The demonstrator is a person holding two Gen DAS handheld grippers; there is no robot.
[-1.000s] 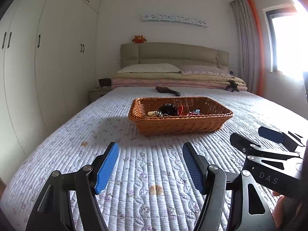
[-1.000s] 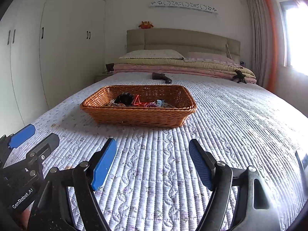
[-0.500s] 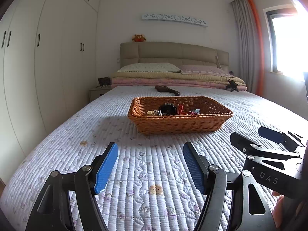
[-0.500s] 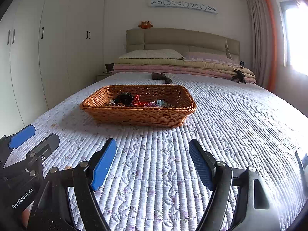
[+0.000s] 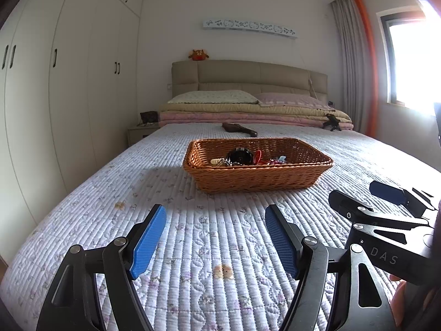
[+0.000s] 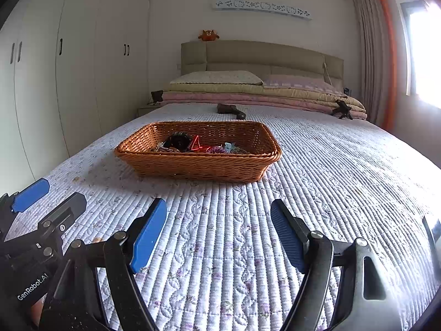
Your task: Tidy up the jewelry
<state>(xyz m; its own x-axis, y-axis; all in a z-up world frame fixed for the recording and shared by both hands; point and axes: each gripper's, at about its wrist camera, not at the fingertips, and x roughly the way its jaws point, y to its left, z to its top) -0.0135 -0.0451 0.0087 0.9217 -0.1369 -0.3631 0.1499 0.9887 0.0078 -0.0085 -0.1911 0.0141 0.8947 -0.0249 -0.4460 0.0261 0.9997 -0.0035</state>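
A brown wicker basket [image 5: 256, 178] [image 6: 198, 167] sits in the middle of the quilted bed. In it lies a small pile of jewelry [image 5: 242, 158] [image 6: 193, 146]: a black round piece, something red, several small coloured bits. My left gripper [image 5: 215, 212] [image 6: 62, 191] hovers over the quilt short of the basket; its jaws are opening, with nothing between the blue pads. To its right, at about the same distance from the basket, my right gripper [image 6: 218, 205] [image 5: 358, 191] stands open and empty. Neither gripper touches the basket.
Behind the basket a dark brown object [image 5: 239, 129] lies on the quilt. Folded blankets [image 5: 248, 115] and pillows are stacked at the headboard, with a small black thing [image 5: 332, 121] at their right end. White wardrobes [image 5: 69, 96] line the left; a window [image 5: 410, 63] is on the right.
The left gripper's jaws have spread slightly wider. Both hands, the right gripper and the basket have stayed where they were.
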